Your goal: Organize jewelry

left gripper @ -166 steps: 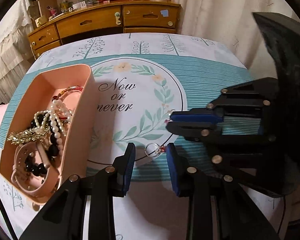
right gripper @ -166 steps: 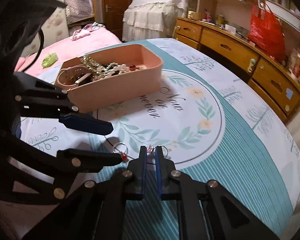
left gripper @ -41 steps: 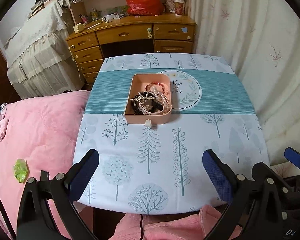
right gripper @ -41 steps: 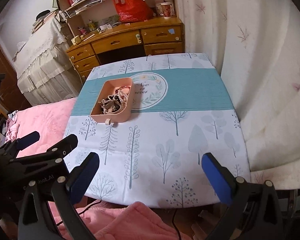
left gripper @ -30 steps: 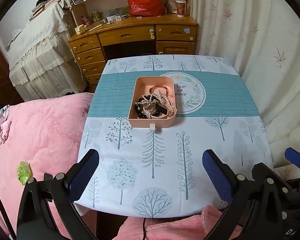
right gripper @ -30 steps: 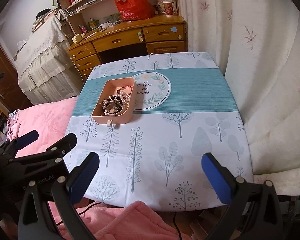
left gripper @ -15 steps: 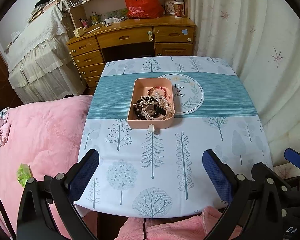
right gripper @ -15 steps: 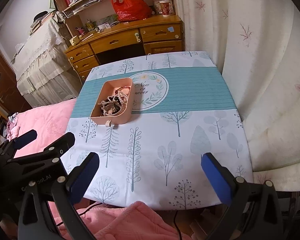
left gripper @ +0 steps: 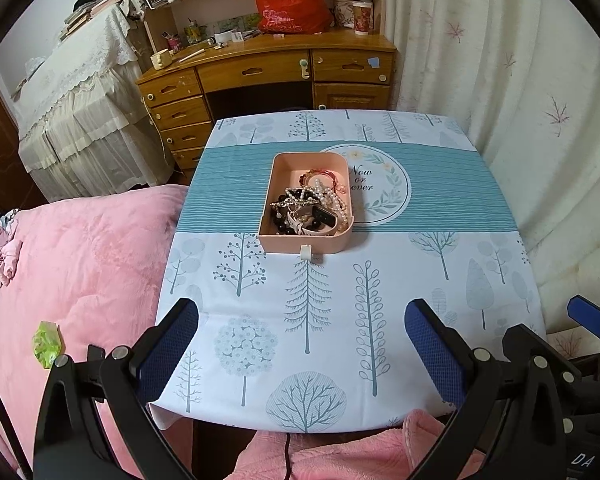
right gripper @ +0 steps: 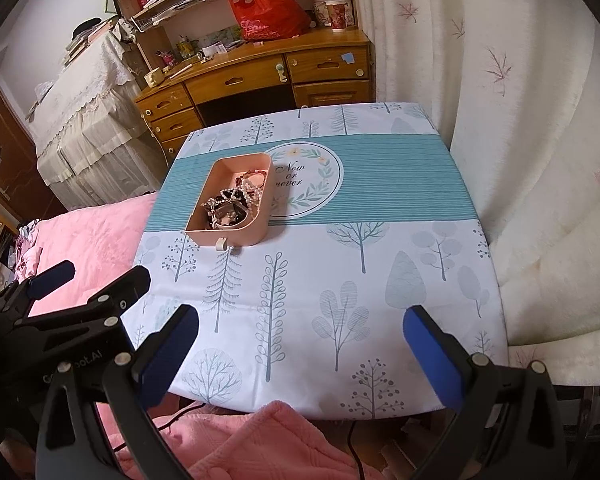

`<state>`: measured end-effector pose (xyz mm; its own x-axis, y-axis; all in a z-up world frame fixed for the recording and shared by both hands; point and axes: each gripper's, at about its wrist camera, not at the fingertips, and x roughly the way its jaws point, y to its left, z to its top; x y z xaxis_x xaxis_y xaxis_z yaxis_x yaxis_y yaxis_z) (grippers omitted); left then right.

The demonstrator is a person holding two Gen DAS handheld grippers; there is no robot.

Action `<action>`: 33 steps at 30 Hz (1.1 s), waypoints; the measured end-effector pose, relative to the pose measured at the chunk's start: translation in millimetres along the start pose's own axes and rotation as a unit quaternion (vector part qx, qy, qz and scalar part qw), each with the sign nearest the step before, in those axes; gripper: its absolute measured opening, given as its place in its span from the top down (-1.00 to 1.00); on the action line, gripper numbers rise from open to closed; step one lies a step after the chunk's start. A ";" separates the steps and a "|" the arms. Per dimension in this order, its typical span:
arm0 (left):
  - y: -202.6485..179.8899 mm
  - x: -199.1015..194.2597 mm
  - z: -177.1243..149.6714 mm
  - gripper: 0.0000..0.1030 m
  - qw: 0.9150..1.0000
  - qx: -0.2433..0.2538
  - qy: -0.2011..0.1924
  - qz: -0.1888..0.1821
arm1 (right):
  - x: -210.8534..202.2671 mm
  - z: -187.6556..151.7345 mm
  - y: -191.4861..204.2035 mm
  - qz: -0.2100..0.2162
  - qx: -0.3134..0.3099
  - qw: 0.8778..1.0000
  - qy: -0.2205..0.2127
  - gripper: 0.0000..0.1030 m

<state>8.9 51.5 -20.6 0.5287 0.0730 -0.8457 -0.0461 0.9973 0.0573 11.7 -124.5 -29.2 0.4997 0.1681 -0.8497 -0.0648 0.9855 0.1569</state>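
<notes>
Both sets of jaws stand spread wide and carry nothing: the left gripper (left gripper: 302, 344) and the right gripper (right gripper: 300, 340) hang over the near edge of the table (left gripper: 440, 292), which wears a white tablecloth printed with grey-blue trees and a teal striped band. Straight ahead of the left jaws, well beyond their tips, sits the pink rectangular plastic tray (left gripper: 306, 242); from the right jaws it lies ahead and off to the left (right gripper: 236, 236). Heaped inside it are the tangled pearl strands, dark beads, gold-coloured piece and pink-strapped watch (left gripper: 308, 208), bunched toward the tray's near end, with the far end mostly bare.

No loose piece shows on the cloth between the jaws and the tray, nor on the round "Now or never" print beside it, so the gathering looks finished, and the step in hand seems to be holding clear. To do that well, keep both pairs of jaws apart, level and outside the tray's walls. Should the heap need tidying, approach from above the bare far end, since the strands would likely snag and drag one another out.
</notes>
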 end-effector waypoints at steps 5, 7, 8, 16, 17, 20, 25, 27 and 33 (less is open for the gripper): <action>-0.7 0.8 0.1 -0.98 1.000 0.001 0.001 0.000 | -0.1 0.4 -0.6 0.000 0.000 1.000 0.000 -0.99; -0.6 0.8 -0.5 -0.98 1.000 0.003 0.002 -0.001 | 0.5 0.3 0.0 0.001 0.003 1.000 0.001 -0.99; -0.8 1.2 -0.2 -0.98 1.000 0.004 0.002 -0.001 | 0.6 0.0 0.3 0.002 0.004 1.000 0.001 -0.99; -1.2 1.3 -0.2 -0.98 1.000 0.004 0.001 0.000 | 1.1 -1.0 -0.2 0.003 0.007 1.000 0.002 -0.99; -1.1 0.7 -0.2 -0.98 1.000 0.004 0.001 0.000 | 0.9 -1.4 0.1 0.003 0.007 1.000 0.001 -0.99; -1.1 -0.3 -0.3 -0.98 1.000 0.005 0.000 0.001 | 0.5 -1.2 -1.2 0.005 0.007 1.000 0.001 -0.99; -1.4 -2.4 -0.7 -0.98 1.000 0.003 -0.003 0.004 | 0.4 -1.2 -1.4 0.005 0.007 1.000 0.000 -0.99; -0.9 -2.2 -0.7 -0.98 1.000 0.003 -0.002 0.002 | -0.1 -0.6 -1.7 0.006 0.007 1.000 0.000 -0.99; -0.7 -2.6 -0.8 -0.98 1.000 0.004 -0.002 0.001 | -0.2 -0.6 -2.0 0.008 0.008 1.000 0.001 -0.99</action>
<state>6.8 50.6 -18.8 0.5328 0.0751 -0.8429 -0.0410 0.9972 0.0630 11.2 -126.4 -29.6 0.4978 0.1837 -0.8476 -0.0595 0.9822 0.1780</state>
